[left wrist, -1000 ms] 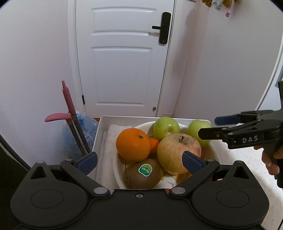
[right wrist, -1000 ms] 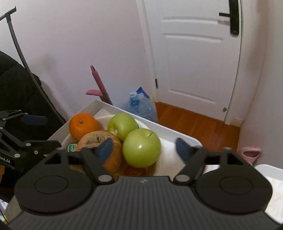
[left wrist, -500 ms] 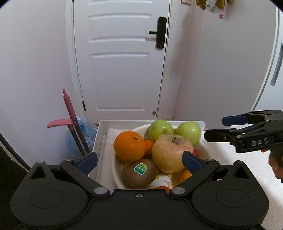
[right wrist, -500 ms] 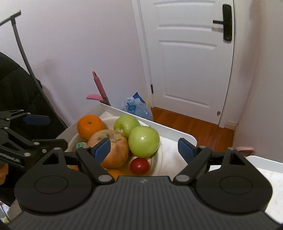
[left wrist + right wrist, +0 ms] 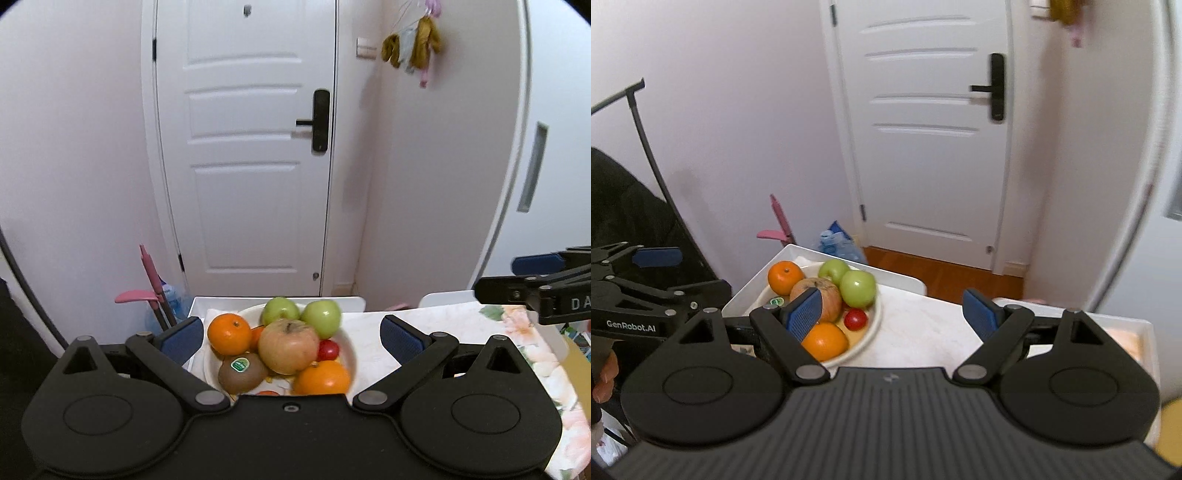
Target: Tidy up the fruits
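Several round, smooth fruits crowd the plate [image 5: 351,350], likely slippery (the tomato [image 5: 328,350] bruises easily), so both spread, empty grippers should span the green apple [image 5: 857,288] at its widest.

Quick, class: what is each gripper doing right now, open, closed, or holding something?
Left gripper: open, holding nothing.
Right gripper: open, holding nothing.

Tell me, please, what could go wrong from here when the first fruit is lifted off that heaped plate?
The fruit is heaped: lifting the large apple could send the green apples or the small red fruit leaning on it rolling off the plate. Both the left gripper and right gripper face the plate open, so they might collide.
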`<state>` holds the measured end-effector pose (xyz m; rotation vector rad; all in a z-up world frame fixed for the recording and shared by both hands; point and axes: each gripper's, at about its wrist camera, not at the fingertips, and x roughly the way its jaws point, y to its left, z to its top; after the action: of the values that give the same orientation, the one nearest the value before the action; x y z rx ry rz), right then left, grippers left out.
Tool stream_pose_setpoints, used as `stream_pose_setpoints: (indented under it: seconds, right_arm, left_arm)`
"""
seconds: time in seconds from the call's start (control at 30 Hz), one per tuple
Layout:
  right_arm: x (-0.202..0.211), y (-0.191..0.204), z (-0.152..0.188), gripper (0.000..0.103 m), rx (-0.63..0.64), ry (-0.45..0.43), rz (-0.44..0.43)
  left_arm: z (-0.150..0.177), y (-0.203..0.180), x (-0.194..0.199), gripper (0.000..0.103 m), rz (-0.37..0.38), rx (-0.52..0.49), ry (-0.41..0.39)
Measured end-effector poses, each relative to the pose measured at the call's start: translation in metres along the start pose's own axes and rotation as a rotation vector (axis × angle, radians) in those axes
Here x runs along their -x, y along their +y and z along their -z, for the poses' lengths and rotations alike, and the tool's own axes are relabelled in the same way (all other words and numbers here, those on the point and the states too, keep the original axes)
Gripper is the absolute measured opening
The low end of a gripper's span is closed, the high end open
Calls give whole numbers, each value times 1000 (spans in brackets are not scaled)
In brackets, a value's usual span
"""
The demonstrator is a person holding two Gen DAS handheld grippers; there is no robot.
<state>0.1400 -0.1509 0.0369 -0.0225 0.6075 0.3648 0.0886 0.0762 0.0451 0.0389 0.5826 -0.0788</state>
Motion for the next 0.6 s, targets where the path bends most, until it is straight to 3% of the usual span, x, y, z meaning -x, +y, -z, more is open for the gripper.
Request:
stream_pose_setpoints:
  seconds: [0.27,0.6]
  right_arm:
    - [71,-6,26,103,-39,-20,125]
    - [104,-6,63,103,-91,-6,287]
  left_arm:
    - [6,-35,58,103,-29,1,-48]
    - [27,-64,84,103,-58,-10,-58]
